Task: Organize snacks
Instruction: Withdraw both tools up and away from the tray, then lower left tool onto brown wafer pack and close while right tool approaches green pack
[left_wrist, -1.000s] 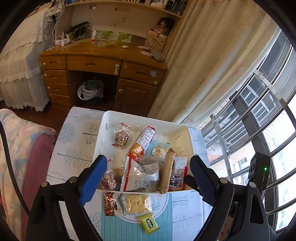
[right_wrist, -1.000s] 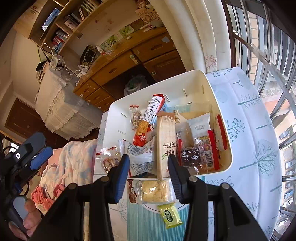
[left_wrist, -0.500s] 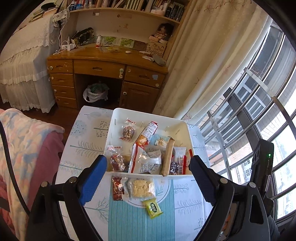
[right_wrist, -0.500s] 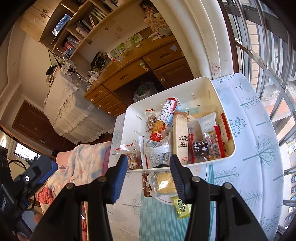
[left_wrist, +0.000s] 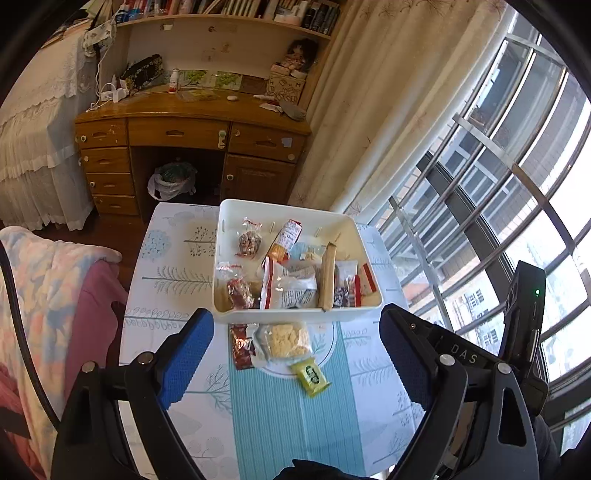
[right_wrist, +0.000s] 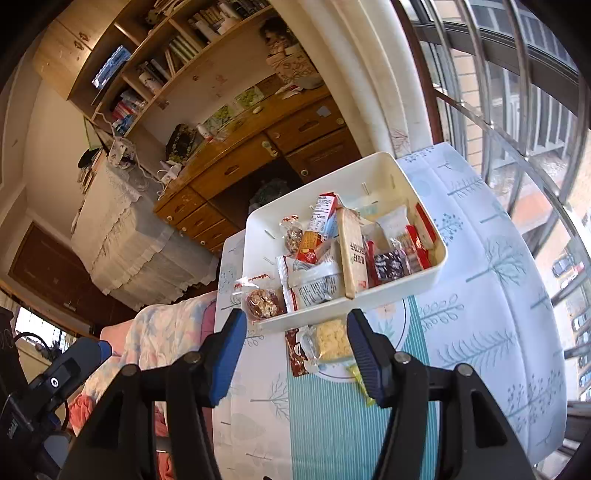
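A white bin (left_wrist: 282, 316) (right_wrist: 399, 173) stands on the small table, holding several snack packets, among them a long tan bar (left_wrist: 327, 275) (right_wrist: 352, 254). On the cloth in front of the bin lie a clear bag of pale crackers (left_wrist: 287, 339) (right_wrist: 332, 339), a dark red packet (left_wrist: 240, 347) (right_wrist: 295, 352) and a small yellow-green packet (left_wrist: 309, 374) (right_wrist: 357, 374). My left gripper (left_wrist: 295, 362) hovers open, above and short of these loose packets. My right gripper (right_wrist: 297, 350) also hangs back from them, its jaws opening with nothing between them.
The table wears a white tree-print cloth with a teal striped runner (left_wrist: 280, 424). A pink and floral blanket (left_wrist: 48, 295) lies to its left. A wooden desk (left_wrist: 192, 147) stands beyond, barred windows (left_wrist: 498, 203) and a curtain to the right.
Both grippers have drawn back and up from the bin, so it and the loose packets look smaller and farther. The right jaws have spread wider; the left jaws stay as wide.
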